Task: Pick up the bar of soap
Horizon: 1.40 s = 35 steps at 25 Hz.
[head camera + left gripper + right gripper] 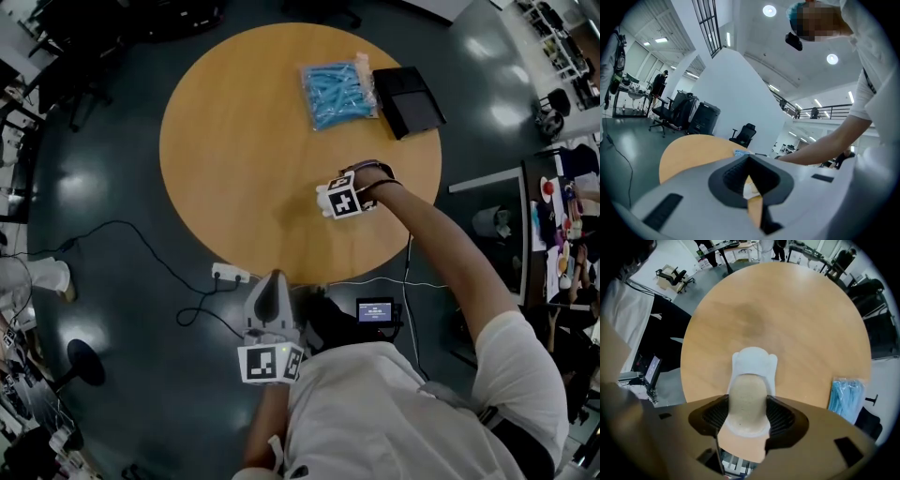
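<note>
Right gripper view: right gripper (747,416) points steeply down over the bar of soap (746,399), a tan bar lying in a white soap dish (754,357) on the round wooden counter (787,310).
Soap position: right of the counter's middle, toward the near right edge. In the head view it is hidden under the gripper.
Right jaws: spread wide, one on each long flank of the soap. The pads (780,416) look close against the flanks with no clear squeeze showing, so I read this as not yet gripping.
Left jaws: tips together, nothing between them. The left gripper (274,281) is held off the counter's near edge, over the floor.
Step in hand: closing on the soap, by my reading. The bar sits fully in the dish and is not lifted.
Doing it well: keep the bar centred and close evenly on both flanks. Seat the pads on the soap itself, above the dish rim.
Handling guess: the bar is rounded and likely slick, so take a firm hold at its widest part, then lift straight up.
Risk: the dish rides up with the bar, or the soap slips forward out of the jaws.
Clearance: the blue packet (337,92) and black box (408,100) lie by the far edge, well apart from the soap.
</note>
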{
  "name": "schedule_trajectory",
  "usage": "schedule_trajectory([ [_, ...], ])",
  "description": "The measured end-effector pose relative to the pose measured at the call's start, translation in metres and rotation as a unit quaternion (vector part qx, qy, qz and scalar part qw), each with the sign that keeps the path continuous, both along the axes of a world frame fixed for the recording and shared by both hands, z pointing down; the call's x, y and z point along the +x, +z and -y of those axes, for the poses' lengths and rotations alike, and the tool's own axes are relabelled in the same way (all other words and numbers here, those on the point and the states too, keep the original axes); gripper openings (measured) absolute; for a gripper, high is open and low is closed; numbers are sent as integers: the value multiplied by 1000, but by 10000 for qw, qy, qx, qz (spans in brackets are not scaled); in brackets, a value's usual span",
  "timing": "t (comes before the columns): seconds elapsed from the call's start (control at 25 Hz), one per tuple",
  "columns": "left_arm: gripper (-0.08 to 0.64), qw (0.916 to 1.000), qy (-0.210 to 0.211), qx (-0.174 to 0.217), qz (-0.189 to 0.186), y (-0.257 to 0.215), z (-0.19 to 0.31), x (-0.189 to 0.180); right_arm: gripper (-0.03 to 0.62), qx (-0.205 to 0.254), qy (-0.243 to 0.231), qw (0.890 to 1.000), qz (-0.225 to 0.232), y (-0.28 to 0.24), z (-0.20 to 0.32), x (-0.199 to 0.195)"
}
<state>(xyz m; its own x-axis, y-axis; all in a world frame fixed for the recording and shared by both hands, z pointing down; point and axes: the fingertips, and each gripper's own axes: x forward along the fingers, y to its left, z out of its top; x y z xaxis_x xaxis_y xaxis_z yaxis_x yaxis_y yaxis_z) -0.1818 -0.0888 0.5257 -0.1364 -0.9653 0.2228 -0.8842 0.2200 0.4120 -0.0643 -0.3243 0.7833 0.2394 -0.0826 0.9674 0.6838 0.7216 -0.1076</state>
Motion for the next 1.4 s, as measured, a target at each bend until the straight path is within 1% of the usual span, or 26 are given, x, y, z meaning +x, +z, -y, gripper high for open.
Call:
schedule_trajectory([
  [0.08, 5, 10000, 33, -7, -25, 2, 0, 3, 259, 14, 159, 9994, 311, -8, 0, 1],
  [0.16, 5, 10000, 77, 4, -36, 2, 0, 3, 259, 34, 360, 9968, 718, -19, -1, -3],
  [0.24, 5, 9999, 142, 50, -6, -1, 4, 3, 259, 22, 668, 9891, 1311, -37, -5, -10],
  [0.28, 5, 9998, 182, 77, 14, -3, 7, 4, 259, 6, 866, 9824, 1656, -48, -7, -13],
  [0.32, 5, 9997, 228, 103, 38, -5, 10, 4, 259, -18, 1090, 9732, 2024, -61, -10, -14],
  [0.36, 5, 9995, 283, 129, 68, -8, 13, 6, 259, -64, 1345, 9610, 2415, -75, -15, -15],
  [0.4, 5, 9992, 351, 156, 105, -11, 15, 8, 259, -134, 1635, 9449, 2832, -91, -21, -13],
  [0.44, 5, 9988, 426, 187, 141, -14, 18, 11, 259, -221, 1948, 9241, 3279, -108, -28, -12],
  [0.48, 5, 9984, 502, 218, 168, -17, 20, 13, 259, -314, 2269, 8986, 3744, -126, -36, -9],
  [0.52, 5, 9979, 575, 245, 193, -21, 22, 17, 259, -407, 2584, 8687, 4206, -145, -44, -4],
  [0.56, 5, 9973, 645, 272, 225, -25, 25, 20, 259, -496, 2887, 8351, 4655, -164, -52, 2],
  [0.6, 5, 9967, 708, 307, 267, -29, 27, 25, 259, -576, 3172, 7980, 5092, -184, -60, 9],
  [0.64, 5, 9959, 769, 358, 319, -35, 30, 29, 259, -644, 3428, 7566, 5530, -206, -68, 18],
  [0.68, 5, 9949, 829, 420, 381, -40, 34, 33, 259, -700, 3640, 7106, 5980, -230, -76, 29],
  [0.72, 5, 9939, 887, 487, 447, -46, 37, 37, 259, -749, 3803, 6599, 6437, -255, -83, 40],
  [0.8, 5, 9920, 972, 592, 541, -56, 44, 43, 259, -820, 4093, 5503, 7231, -304, -99, 65],
  [0.84, 5, 9915, 994, 625, 561, -59, 47, 46, 259, -826, 4263, 5015, 7483, -322, -107, 77],
  [0.88, 5, 9912, 1008, 647, 570, -60, 50, 48, 259, -805, 4428, 4645, 7627, -331, -114, 87],
  [0.92, 5, 9911, 1018, 654, 563, -59, 52, 51, 259, -773, 4578, 4401, 7686, -333, -120, 93],
  [0.96, 5, 9911, 1035, 641, 537, -57, 55, 54, 259, -755, 4717, 4251, 7688, -330, -125, 97],
  [1.0, 5, 9912, 1069, 612, 492, -54, 56, 57, 259, -758, 4847, 4161, 7656, -324, -129, 98],
  [1.04, 5, 9910, 1124, 576, 435, -50, 56, 62, 261, -770, 4952, 4115, 7612, -317, -134, 99],
  [1.08, 5, 9906, 1192, 543, 382, -47, 55, 68, 259, -778, 5015, 4106, 7576, -313, -139, 100],
  [1.24, 5, 9887, 1376, 475, 342, -43, 49, 85, 261, -785, 4995, 4151, 7563, -312, -150, 102],
  [1.4, 5, 9883, 1396, 483, 392, -45, 48, 87, 261, -784, 4991, 4099, 7594, -317, -147, 104],
])
